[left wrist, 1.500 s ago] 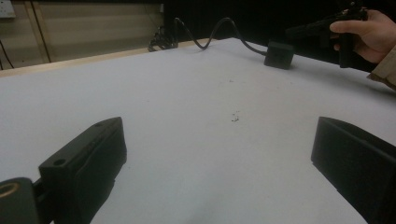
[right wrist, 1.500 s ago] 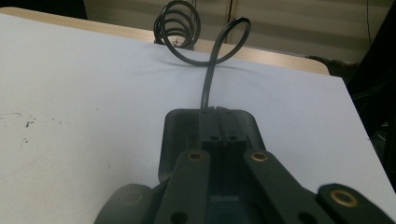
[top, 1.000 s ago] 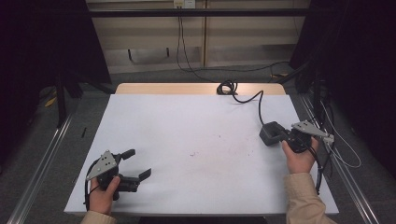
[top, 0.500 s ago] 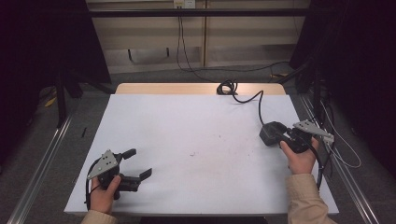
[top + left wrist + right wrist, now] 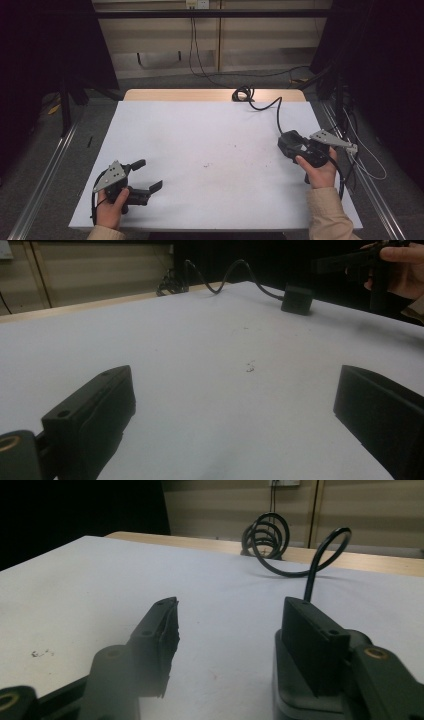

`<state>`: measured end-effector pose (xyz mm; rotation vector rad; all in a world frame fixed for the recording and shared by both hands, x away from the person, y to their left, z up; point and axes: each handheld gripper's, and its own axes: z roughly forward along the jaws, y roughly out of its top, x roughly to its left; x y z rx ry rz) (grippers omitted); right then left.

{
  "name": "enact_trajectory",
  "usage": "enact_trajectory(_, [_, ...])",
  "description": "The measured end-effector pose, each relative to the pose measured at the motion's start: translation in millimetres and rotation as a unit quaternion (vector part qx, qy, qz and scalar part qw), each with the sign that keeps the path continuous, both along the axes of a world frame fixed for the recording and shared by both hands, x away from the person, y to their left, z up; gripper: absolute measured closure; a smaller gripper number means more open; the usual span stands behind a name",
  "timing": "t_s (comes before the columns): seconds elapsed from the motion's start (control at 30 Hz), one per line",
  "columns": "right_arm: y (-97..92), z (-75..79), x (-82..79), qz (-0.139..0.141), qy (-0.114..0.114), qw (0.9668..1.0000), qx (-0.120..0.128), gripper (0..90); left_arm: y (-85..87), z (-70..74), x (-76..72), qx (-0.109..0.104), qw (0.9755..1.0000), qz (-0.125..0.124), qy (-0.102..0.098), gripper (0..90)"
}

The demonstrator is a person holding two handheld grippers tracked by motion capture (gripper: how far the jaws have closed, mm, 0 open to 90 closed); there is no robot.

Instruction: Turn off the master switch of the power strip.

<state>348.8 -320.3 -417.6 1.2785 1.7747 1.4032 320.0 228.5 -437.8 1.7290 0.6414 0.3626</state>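
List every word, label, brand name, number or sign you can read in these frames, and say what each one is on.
None can be read.
White table: a few dark specks, no writing.
Black adapter block and its cable: no label showing.
Left claw and right claw: plain black jaws and grey plates, no markings legible.
Wall outlet plate: too small to read.

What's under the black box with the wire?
The black box sits on the white table, beside the right gripper, whose jaws have just been opening. The table beneath it is covered. Its wire runs back to a coil.
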Motion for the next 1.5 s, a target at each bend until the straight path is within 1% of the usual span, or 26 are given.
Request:
enact_trajectory(0.13, [2.9, -0.1, -1.4, 0.008, 0.001, 1.0000, 0.000, 34.2, 0.0, 0.2, -0.2, 0.001, 1.0000, -0.001, -0.002, 2.9])
enact_trajectory(0.23, [6.4, -0.4, -2.9, 0.020, 0.006, 0.9998, -0.003, 32.6, 0.4, 0.2, -0.2, -0.001, 1.0000, 0.000, 0.000, 2.9])
enact_trajectory(0.33, [10.9, -0.3, -4.9, 0.032, 0.005, 0.9994, -0.009, 30.3, 0.9, 0.3, -0.3, 0.000, 1.0000, 0.001, -0.001, 2.8])
enact_trajectory(0.43, [15.1, -0.3, -7.8, 0.043, 0.006, 0.9990, -0.010, 28.7, 0.9, 0.3, -0.9, -0.002, 1.0000, 0.001, 0.001, 2.8])
enact_trajectory(0.6, [19.8, -1.2, -13.1, 0.061, 0.002, 0.9980, -0.013, 26.2, 0.9, 0.2, -0.3, -0.001, 1.0000, 0.001, -0.001, 2.8])
enact_trajectory(0.63, [20.6, -1.7, -13.9, 0.065, 0.004, 0.9978, -0.011, 25.6, 0.9, 0.2, -0.2, -0.001, 1.0000, 0.000, -0.001, 2.8])
enact_trajectory(0.77, [23.8, -2.9, -17.7, 0.080, 0.010, 0.9965, -0.025, 23.5, 0.3, -0.2, -0.2, -0.001, 1.0000, -0.001, 0.000, 2.9])
enact_trajectory(0.83, [24.5, -4.0, -20.0, 0.083, 0.011, 0.9964, -0.017, 23.3, 0.3, -0.2, -0.2, -0.002, 1.0000, -0.001, 0.000, 2.8])
enact_trajectory(0.97, [25.4, -6.2, -23.6, 0.085, 0.010, 0.9961, -0.024, 22.2, 0.1, 0.0, -0.4, -0.001, 1.0000, 0.000, 0.000, 2.8])
enact_trajectory(1.03, [25.8, -7.1, -25.6, 0.088, 0.012, 0.9958, -0.020, 21.3, 0.1, 0.0, -0.5, -0.002, 1.0000, 0.000, 0.000, 2.8])
enact_trajectory(1.17, [27.4, -8.9, -29.2, 0.096, 0.012, 0.9950, -0.025, 19.4, 0.3, 0.0, -0.5, -0.001, 1.0000, 0.000, 0.000, 2.9])
enact_trajectory(1.33, [31.0, -12.3, -34.3, 0.106, 0.014, 0.9941, -0.020, 17.5, 0.6, -0.1, -0.4, -0.003, 1.0000, 0.000, 0.000, 2.8])
enact_trajectory(1.47, [32.8, -13.5, -38.3, 0.103, 0.011, 0.9943, -0.025, 16.6, 0.8, -0.3, -0.3, -0.003, 1.0000, 0.000, 0.000, 2.8])
enact_trajectory(1.5, [33.3, -14.0, -39.2, 0.105, 0.011, 0.9942, -0.022, 16.5, 0.7, -0.3, -0.3, -0.003, 1.0000, 0.000, 0.000, 2.8])
